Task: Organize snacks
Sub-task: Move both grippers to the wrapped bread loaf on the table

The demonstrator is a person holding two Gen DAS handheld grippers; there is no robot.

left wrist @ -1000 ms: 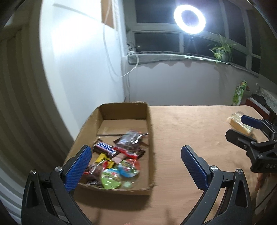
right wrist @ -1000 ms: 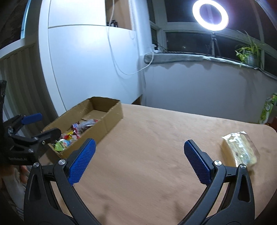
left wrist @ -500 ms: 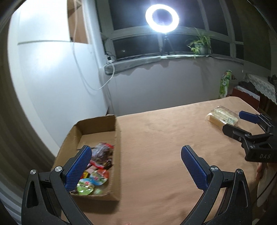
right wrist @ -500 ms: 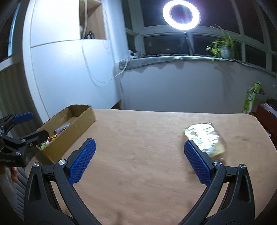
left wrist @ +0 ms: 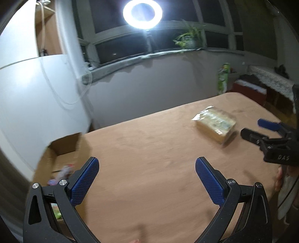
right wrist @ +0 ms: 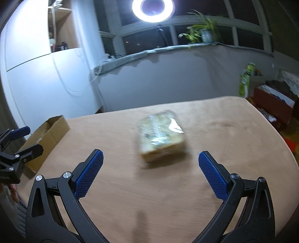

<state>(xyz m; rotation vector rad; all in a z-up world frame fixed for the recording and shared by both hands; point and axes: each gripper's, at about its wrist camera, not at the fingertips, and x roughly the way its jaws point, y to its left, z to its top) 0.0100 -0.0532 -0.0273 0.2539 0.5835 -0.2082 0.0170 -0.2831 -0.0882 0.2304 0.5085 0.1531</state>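
Item: one wrapped snack pack (right wrist: 162,139), a pale block in clear crinkly film, lying flat near the middle of the table (right wrist: 168,196), alone and well apart from the cardboard box (right wrist: 46,138) at the table's left end. The picture is blurred, so we cannot read its label.

Handling, as we judge it: light, soft inside, likely crushable; the film looks glossy and may slide under the pads. We would take hold across the two long sides of the block, low on the body, not on the loose sealed flap at the far end.

Right hand-held gripper (right wrist: 149,173): spread wide, holding nothing, touching nothing; the pack sits just ahead of it, between the lines of the two fingers.

Left hand-held gripper (left wrist: 146,179): likewise spread and empty, over bare table, with the box at its left side and a few coloured snacks (left wrist: 64,172) dimly visible inside.

Beyond: ring light (right wrist: 153,8), window sill, potted plant (right wrist: 202,30).
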